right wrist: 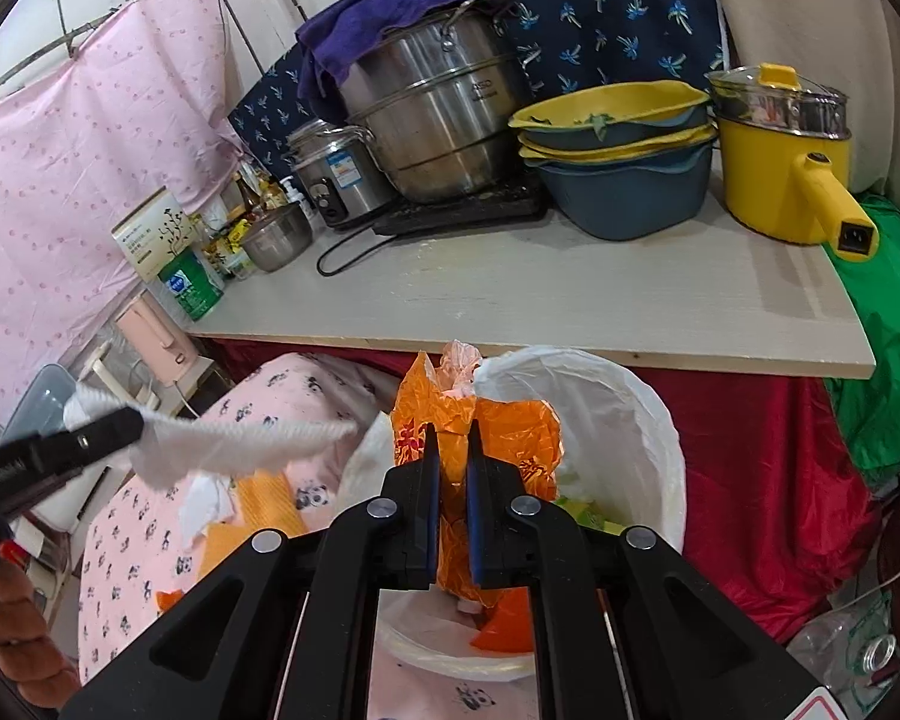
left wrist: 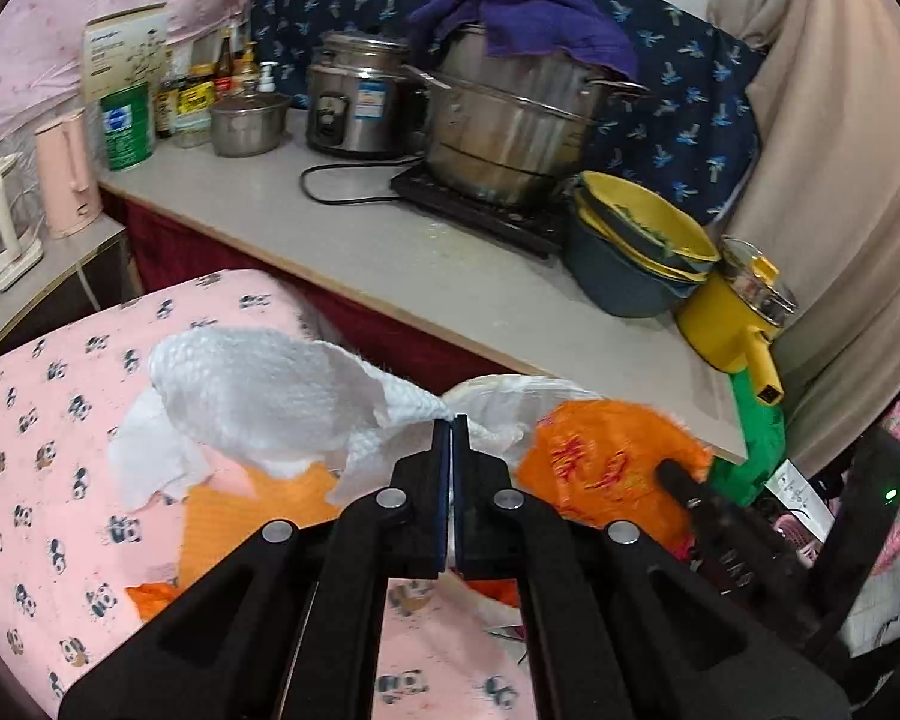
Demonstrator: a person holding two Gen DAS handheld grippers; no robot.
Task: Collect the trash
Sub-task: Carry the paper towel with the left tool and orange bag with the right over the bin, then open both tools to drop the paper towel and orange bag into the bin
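My left gripper [left wrist: 452,420] is shut on a white paper towel [left wrist: 258,390] and holds it above the pink panda-print cloth [left wrist: 36,450]. It also shows in the right wrist view [right wrist: 132,423], at the left, with the towel [right wrist: 240,441] stretched toward the bin. My right gripper [right wrist: 450,432] is shut on a crumpled orange plastic bag [right wrist: 510,432] and holds it over a white-lined trash bin [right wrist: 642,420]. The orange bag also shows in the left wrist view [left wrist: 600,456]. More orange scraps [left wrist: 228,516] and torn tissue [left wrist: 144,462] lie on the cloth.
A pale counter [right wrist: 570,300] runs behind, with a large steel pot [right wrist: 438,114], rice cooker [right wrist: 336,174], stacked yellow and blue basins [right wrist: 618,150] and a yellow electric pot [right wrist: 780,162]. Red cloth [right wrist: 768,480] hangs below. An empty plastic bottle [right wrist: 852,654] lies at lower right.
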